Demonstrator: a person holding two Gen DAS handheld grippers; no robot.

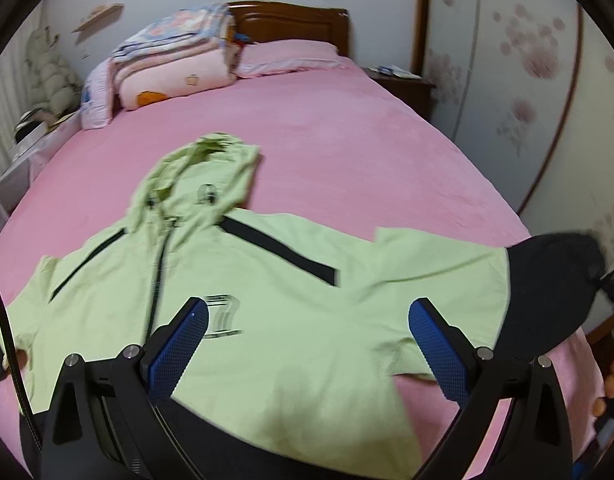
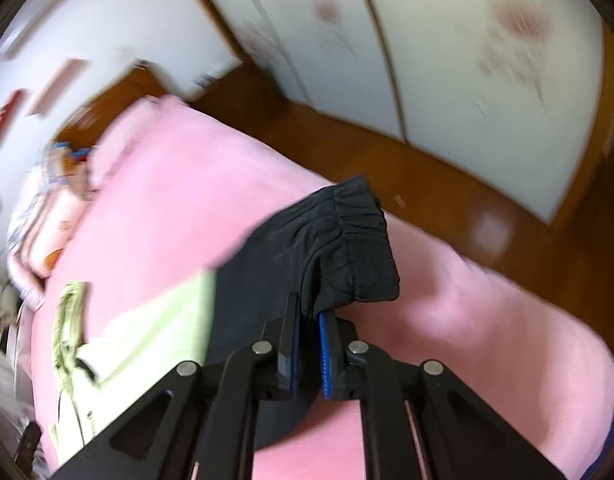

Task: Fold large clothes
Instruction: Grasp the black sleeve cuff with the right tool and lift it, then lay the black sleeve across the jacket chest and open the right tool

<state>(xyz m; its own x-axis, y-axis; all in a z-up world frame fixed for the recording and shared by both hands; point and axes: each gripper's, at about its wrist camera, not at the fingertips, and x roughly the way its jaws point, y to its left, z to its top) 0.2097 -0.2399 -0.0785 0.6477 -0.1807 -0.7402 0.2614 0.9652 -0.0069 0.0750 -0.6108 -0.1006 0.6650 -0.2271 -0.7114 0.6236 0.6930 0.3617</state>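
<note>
1. Your task garment is a light green hooded jacket (image 1: 243, 280) with black stripes and black cuffs. It lies spread face up on the pink bed sheet (image 1: 327, 120), filling the lower half of the left wrist view, with its hood (image 1: 203, 184) pointing toward 12 o'clock.

2. The jacket's dark zipper line (image 1: 159, 264) runs down from the hood toward 6 o'clock, and a printed logo (image 1: 223, 316) sits just right of it.

3. The black cuff (image 2: 347, 248) of one sleeve sits at 3 o'clock of the jacket body in the left wrist view and fills the centre of the right wrist view.

4. Your right gripper (image 2: 309, 316) has its jaws nearly together, and the black cuff fabric is pinched between the blue pads; the gathered elastic bunches just beyond the tips, toward 1 o'clock.

5. Your left gripper (image 1: 307, 312) has its jaws spread wide with nothing between them; the blue fingers (image 1: 179, 352) frame the jacket's chest without pressing it.

6. A hand (image 1: 613, 380) shows at the 4 o'clock edge of the left wrist view.

7. Folded quilts (image 1: 167, 68) and a pink pillow (image 1: 291, 56) lie at 12 o'clock by the wooden headboard (image 1: 291, 22). A flowered wardrobe (image 2: 447, 40) stands beyond the wooden floor (image 2: 427, 184).
</note>
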